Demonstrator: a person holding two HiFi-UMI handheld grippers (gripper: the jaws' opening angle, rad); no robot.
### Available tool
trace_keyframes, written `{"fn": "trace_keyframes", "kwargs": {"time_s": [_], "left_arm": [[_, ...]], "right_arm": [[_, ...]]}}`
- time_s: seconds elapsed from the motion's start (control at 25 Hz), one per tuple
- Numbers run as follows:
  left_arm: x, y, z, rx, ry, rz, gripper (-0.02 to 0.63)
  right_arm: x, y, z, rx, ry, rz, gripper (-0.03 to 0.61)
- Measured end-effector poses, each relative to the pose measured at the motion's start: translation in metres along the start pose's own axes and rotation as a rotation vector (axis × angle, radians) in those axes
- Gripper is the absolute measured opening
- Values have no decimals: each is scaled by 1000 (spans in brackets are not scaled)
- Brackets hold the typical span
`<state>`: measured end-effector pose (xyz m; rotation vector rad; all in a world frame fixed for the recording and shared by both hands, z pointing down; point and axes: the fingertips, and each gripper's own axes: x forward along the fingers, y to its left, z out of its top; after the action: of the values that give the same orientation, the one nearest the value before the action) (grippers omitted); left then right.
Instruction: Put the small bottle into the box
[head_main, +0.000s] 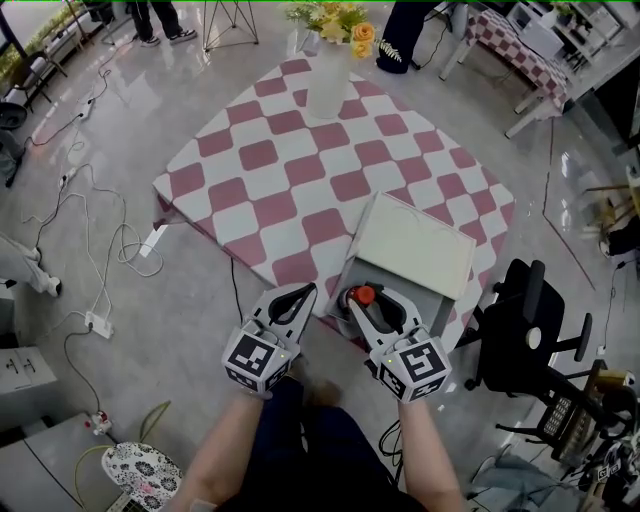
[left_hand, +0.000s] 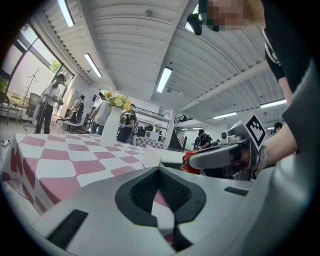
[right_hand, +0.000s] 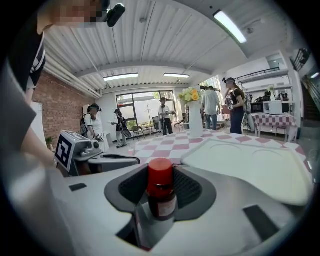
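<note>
In the head view, the right gripper (head_main: 368, 308) is holding the small bottle (head_main: 363, 295) by its body, red cap up, over the near, open part of the box (head_main: 432, 296). The box is sitting at the near edge of the checked table (head_main: 270, 170) with its white lid (head_main: 415, 245) raised behind. The left gripper (head_main: 300, 296) is hanging just beside it, carrying nothing.

In the left gripper view, its jaws are meeting at the tips with nothing between them. The bottle's red cap (left_hand: 188, 161) is showing beyond, under the right gripper (left_hand: 220, 157).

In the right gripper view, the jaws are clasping the upright bottle (right_hand: 161, 192), and the lid (right_hand: 250, 165) is lying just ahead.

The pick-up and carry look done. Lowering and letting go are left, and whether the bottle is touching the box floor cannot be told.
</note>
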<state>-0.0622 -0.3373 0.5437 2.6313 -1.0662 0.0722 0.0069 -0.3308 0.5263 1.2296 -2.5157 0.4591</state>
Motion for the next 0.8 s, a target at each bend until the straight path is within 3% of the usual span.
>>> {"fn": "trace_keyframes", "kwargs": {"time_s": [0.8], "left_arm": [[1, 1, -7, -28, -2, -6, 0]], "right_arm": [[3, 4, -7, -45, 10, 3, 153]]}}
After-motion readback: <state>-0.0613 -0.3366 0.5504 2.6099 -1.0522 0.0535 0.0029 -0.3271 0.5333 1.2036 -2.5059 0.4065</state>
